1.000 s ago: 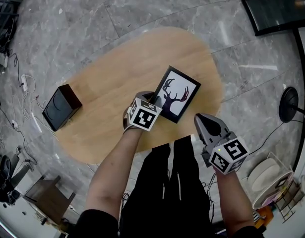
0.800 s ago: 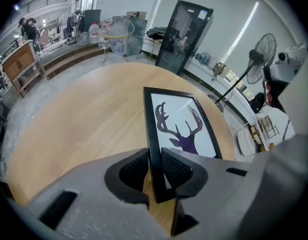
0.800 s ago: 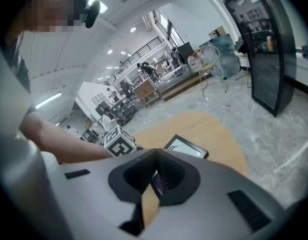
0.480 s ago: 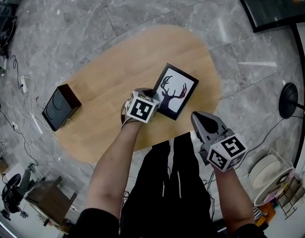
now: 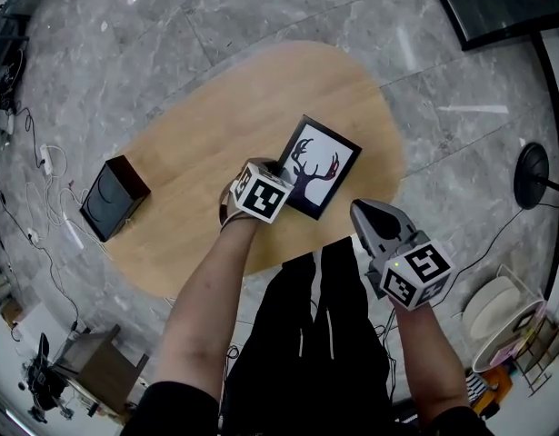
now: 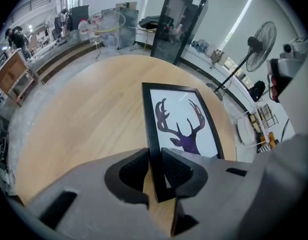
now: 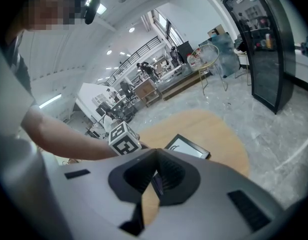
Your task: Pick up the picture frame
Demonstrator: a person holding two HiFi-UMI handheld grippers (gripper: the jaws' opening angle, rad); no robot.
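Head view shows an oval wooden table (image 5: 197, 143) on a grey marbled floor (image 5: 261, 16). The picture frame (image 5: 317, 166) sits on the table's near right part. It has a black border and a white print of a dark deer head with antlers. A black box (image 5: 114, 196) stands well apart from it, near the table's left edge.

The left gripper (image 5: 272, 166) points steeply down at the frame's left side, with the person's bare forearm behind it. In the left gripper view the jaws stand narrow, one on each side of the frame's black left border near its closest corner. Both ribbed pads (image 6: 132, 168) lie against that border. The jaws have just been easing open a little, and the frame's edge is between them. The frame's near corner shows against the wood just below the pads. A standing fan (image 6: 259, 44) is visible beyond the table on the right.

The right gripper (image 5: 361, 209) hangs off the table's near edge, to the right of the frame and not touching it. In the right gripper view its jaws meet at the tips with nothing between them. The frame and the left gripper's marker cube (image 7: 124, 139) show beyond them.
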